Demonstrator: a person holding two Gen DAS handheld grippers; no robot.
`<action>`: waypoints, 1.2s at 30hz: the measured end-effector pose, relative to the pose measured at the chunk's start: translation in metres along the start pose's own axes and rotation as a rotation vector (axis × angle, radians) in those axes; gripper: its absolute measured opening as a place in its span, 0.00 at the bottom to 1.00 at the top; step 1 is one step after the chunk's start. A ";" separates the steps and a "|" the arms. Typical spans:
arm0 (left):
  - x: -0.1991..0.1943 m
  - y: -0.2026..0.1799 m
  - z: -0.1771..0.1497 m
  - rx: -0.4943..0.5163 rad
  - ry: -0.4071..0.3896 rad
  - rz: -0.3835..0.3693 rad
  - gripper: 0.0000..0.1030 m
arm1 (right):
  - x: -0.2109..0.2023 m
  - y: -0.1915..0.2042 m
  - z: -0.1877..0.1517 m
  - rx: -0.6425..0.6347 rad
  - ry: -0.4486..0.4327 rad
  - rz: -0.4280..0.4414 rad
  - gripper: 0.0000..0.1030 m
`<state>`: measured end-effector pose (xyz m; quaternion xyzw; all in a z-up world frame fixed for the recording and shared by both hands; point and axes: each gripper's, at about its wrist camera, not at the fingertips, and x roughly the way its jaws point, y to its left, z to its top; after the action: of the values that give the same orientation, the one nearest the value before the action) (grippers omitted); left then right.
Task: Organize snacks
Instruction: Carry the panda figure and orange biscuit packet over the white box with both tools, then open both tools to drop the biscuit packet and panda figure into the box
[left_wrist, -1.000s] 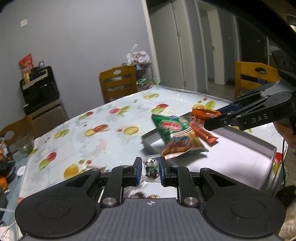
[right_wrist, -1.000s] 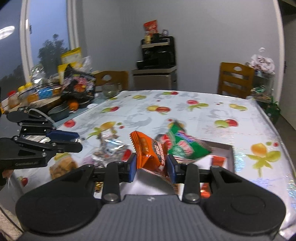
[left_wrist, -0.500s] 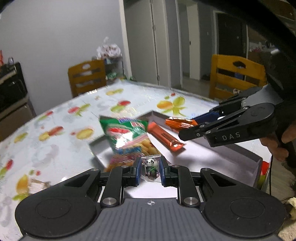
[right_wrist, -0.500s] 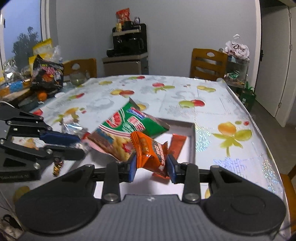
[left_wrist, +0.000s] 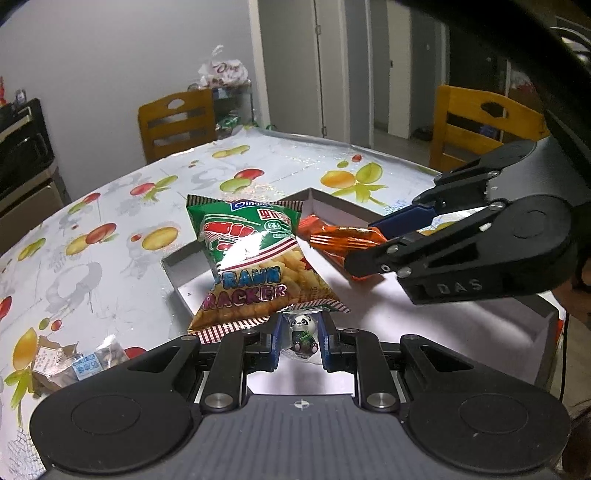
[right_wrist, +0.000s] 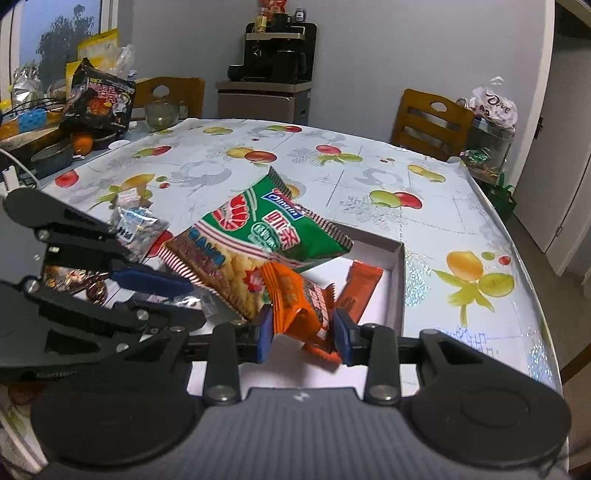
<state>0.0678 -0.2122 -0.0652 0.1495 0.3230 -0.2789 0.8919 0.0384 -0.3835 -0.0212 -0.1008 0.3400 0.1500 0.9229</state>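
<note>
Both grippers have dropped over the tray (left_wrist: 546, 317), left gripper (left_wrist: 300, 336) clamped on the panda packet (left_wrist: 303, 332), right gripper (right_wrist: 302, 332) on the orange wrapper (right_wrist: 295, 306), ready to release inside.

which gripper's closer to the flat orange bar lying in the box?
Right. The right gripper, shut on an orange packet, sits just in front of the orange bar. The left gripper, holding a panda packet, is farther, beyond the prawn cracker bag.
</note>
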 end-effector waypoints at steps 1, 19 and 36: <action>0.000 0.000 0.001 -0.003 -0.001 0.003 0.22 | 0.003 -0.001 0.002 0.009 0.004 -0.005 0.33; 0.019 0.001 0.008 -0.015 -0.022 0.037 0.22 | 0.039 -0.002 0.008 0.078 0.042 -0.054 0.33; 0.019 0.003 0.006 -0.022 -0.037 0.040 0.23 | 0.045 -0.009 0.013 0.153 0.030 -0.073 0.33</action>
<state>0.0849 -0.2196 -0.0732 0.1410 0.3065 -0.2600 0.9047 0.0813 -0.3786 -0.0405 -0.0444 0.3604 0.0882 0.9275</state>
